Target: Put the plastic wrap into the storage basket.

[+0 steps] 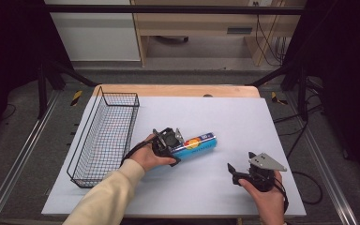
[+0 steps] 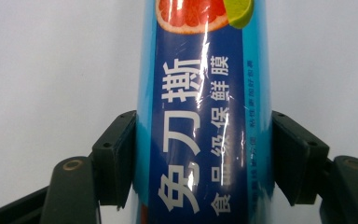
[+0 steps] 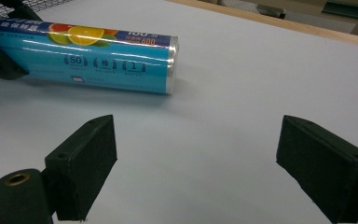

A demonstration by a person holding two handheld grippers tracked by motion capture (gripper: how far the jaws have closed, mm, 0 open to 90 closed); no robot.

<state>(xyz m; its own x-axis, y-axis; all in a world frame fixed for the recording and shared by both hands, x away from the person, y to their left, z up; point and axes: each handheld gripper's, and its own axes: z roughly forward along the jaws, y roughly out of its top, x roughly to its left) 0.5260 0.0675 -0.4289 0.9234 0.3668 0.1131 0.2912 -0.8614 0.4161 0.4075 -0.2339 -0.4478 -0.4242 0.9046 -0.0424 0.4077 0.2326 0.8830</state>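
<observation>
A blue roll of cling film [image 1: 199, 143] with fruit pictures and white print lies on the white table top [image 1: 234, 117], pointing right and slightly away. My left gripper [image 1: 176, 147] is shut on the roll's near-left end; in the left gripper view both black pads [image 2: 116, 158] press against the sides of the roll [image 2: 200, 116]. My right gripper [image 1: 239, 164] is held low over the table near the front right, open, with nothing between its jaws. The right gripper view shows its own gripper [image 3: 196, 163] aimed at bare table, and the roll [image 3: 98, 56] lies farther off at upper left.
A long black wire basket [image 1: 86, 126] stands along the left side of the table top, and a corner of this basket [image 3: 37, 3] appears in the right gripper view. A wooden table edge [image 1: 178, 90] runs along the back. Cables trail off the right side.
</observation>
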